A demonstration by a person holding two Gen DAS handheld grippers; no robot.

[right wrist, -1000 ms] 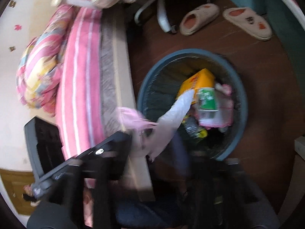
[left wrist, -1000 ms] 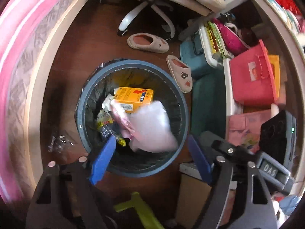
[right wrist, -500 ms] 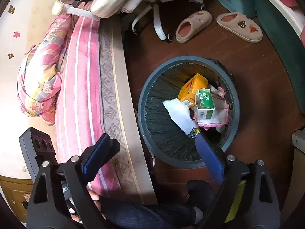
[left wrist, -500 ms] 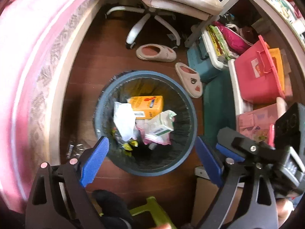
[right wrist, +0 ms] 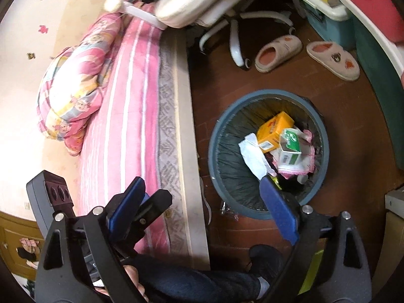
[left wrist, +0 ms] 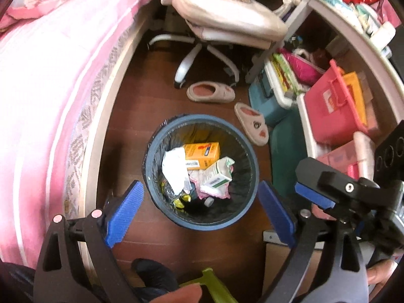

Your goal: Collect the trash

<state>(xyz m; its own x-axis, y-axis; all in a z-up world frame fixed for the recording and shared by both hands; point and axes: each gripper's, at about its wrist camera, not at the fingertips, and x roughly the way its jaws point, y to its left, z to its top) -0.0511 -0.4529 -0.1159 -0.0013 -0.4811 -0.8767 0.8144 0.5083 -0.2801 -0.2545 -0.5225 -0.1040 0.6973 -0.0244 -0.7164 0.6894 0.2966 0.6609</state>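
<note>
open bin mouth (left wrist: 202, 123) reachable from straight above, flanked by bed edge (left wrist: 101, 136) on one side, green cabinet (left wrist: 285, 151) on the other, slippers (left wrist: 210, 93) and chair base (left wrist: 192, 58) beyond, bare floor strip (left wrist: 131, 116) left between

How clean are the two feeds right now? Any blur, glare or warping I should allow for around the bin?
Left wrist view: the bin and its orange box are sharp, the chair seat at top is smeared, and fisheye bends the bed edge. Right wrist view: mostly crisp, the wall at left is washed out bright, and the bin liner is dim.
</note>
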